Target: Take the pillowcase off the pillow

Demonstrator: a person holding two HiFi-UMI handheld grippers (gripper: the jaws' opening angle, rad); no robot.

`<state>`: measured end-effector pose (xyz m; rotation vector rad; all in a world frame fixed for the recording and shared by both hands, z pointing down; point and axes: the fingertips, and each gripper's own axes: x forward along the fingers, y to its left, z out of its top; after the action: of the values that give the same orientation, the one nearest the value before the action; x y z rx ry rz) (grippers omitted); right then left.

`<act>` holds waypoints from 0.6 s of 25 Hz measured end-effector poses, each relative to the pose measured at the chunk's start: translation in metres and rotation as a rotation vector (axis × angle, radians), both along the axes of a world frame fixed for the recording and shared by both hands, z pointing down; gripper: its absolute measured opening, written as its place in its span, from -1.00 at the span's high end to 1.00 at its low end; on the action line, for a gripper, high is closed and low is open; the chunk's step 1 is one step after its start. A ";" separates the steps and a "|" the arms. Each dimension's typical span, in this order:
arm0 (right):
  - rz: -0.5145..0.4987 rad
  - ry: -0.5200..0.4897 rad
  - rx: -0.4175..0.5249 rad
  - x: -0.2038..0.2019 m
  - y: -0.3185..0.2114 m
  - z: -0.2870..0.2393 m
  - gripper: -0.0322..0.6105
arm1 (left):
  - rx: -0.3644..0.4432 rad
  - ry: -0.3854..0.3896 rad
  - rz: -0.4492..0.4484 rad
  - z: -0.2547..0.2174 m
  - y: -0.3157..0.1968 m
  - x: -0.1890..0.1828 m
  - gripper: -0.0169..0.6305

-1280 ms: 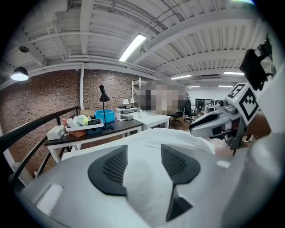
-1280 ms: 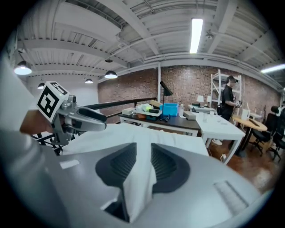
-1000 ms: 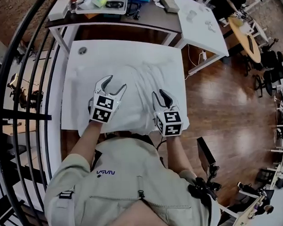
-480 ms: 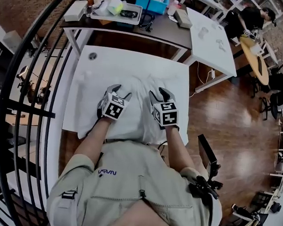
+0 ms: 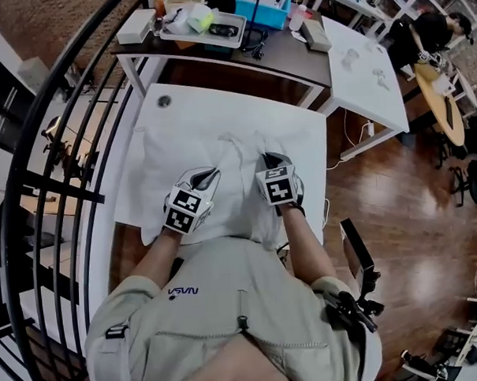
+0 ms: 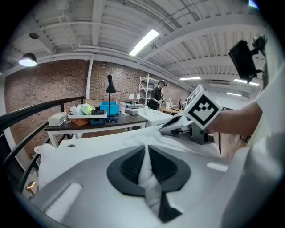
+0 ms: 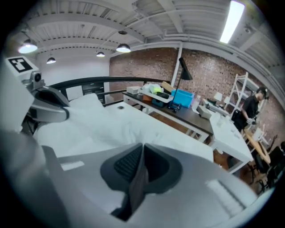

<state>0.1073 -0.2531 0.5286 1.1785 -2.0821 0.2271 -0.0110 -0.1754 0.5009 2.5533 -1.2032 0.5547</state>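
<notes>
The left gripper [image 5: 209,176] and right gripper [image 5: 270,158] jaws have just closed on the white cloth pillowcase [image 5: 238,146]. The fat white pillow [image 5: 163,167] lies straight ahead of both, long side across.

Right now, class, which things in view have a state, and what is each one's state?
Left gripper: shut on the pillowcase, jaws just closed.
Right gripper: shut on a thin pillowcase fold, jaws just closed.
Pillowcase: still on the pillow, puckered between the grippers.
Pillow: lying flat on the white table.
Ceiling strip light: lit.
</notes>
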 end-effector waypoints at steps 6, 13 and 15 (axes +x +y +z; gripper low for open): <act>0.153 -0.016 0.072 0.046 -0.013 -0.026 0.87 | 0.037 0.195 -0.013 -0.037 0.024 -0.019 0.88; 0.353 -0.013 0.075 0.112 -0.012 -0.010 0.87 | 0.027 0.361 -0.059 -0.051 0.031 -0.047 0.89; 0.395 -0.041 0.052 0.121 -0.010 0.002 0.87 | 0.010 0.381 -0.078 -0.043 0.027 -0.051 0.90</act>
<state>0.2284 -0.2628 0.5307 1.6243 -1.8814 0.3852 -0.0616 -0.1489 0.4583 2.4564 -1.1585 0.0383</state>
